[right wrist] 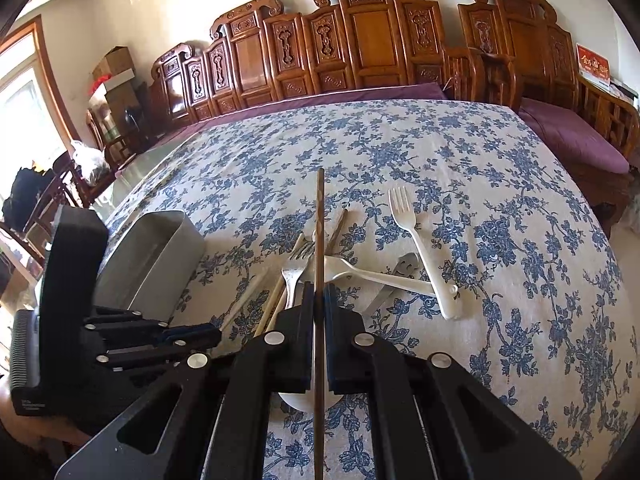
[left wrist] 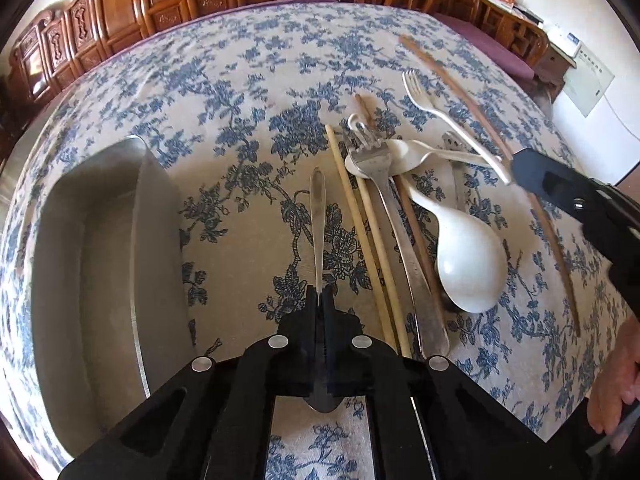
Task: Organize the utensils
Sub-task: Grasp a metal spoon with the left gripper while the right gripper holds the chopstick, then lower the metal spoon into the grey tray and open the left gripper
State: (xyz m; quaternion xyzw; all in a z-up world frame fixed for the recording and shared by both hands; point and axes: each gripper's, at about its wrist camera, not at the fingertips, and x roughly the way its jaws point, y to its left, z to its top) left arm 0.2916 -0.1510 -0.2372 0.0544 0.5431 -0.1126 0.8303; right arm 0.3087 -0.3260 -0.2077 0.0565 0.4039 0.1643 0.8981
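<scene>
We grip one utensil in each tool above the floral tablecloth.
Our left gripper clamps a metal spoon beside the steel tray; our right gripper pinches a dark chopstick.

Four chopsticks, three spoons, two forks, one tray

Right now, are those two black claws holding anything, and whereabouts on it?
Yes. The left gripper pinches a metal spoon low on its handle, near the bowl. The right gripper clamps a dark brown chopstick around mid-length.
</scene>
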